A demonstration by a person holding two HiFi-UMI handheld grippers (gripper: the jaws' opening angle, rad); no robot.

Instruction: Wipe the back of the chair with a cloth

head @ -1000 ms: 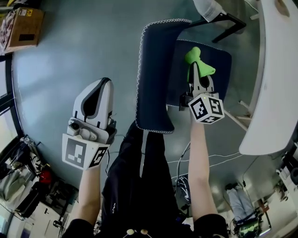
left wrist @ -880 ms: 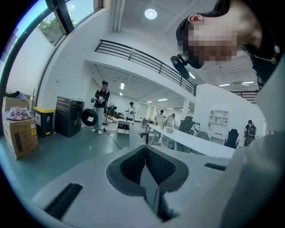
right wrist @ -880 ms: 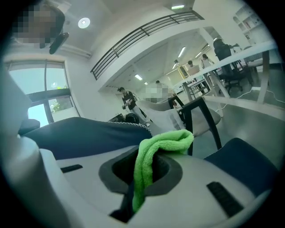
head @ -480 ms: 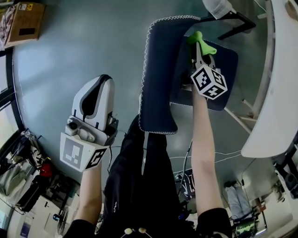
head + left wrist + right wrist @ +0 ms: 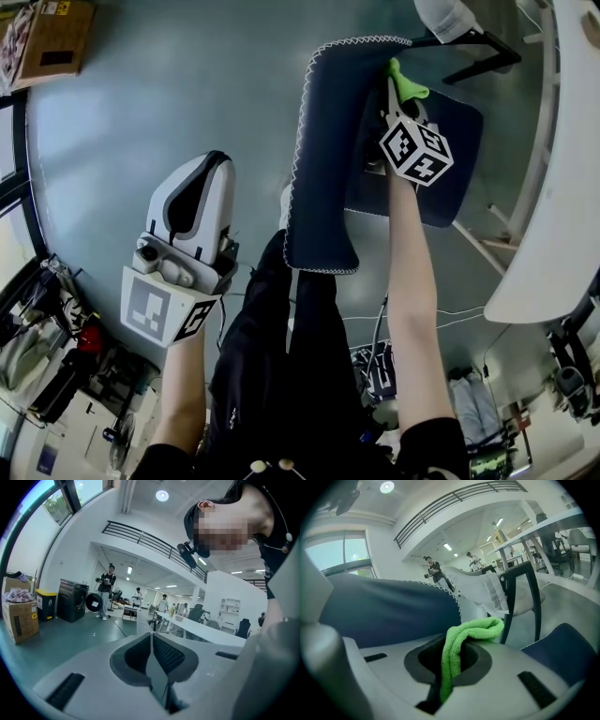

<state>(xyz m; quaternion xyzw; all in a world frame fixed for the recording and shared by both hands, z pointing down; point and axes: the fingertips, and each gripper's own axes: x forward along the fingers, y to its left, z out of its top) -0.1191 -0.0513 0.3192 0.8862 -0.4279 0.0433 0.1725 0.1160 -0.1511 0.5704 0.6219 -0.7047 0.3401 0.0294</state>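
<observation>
Right tool (image 5: 397, 96), arm outstretched, has pushed cloth (image 5: 409, 87) forward beside chair back (image 5: 333, 141).

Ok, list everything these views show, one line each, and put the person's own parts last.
chair: one, dark blue with white edge stitching, centre, in front of the person
cloth: one, bright green, against the chair's back, pinched in the right claw
second chair: one, black frame with a pale seat, beyond the blue one
table: one, white, right edge
cardboard box: one, brown, on the floor at top left
people: several, far across the hall
legs: black trousers, bottom centre
forearms: two, bare, one behind each claw
left claw: grey, shut and empty, away from the chair
right claw: grey, shut on the cloth at the chair's back
</observation>
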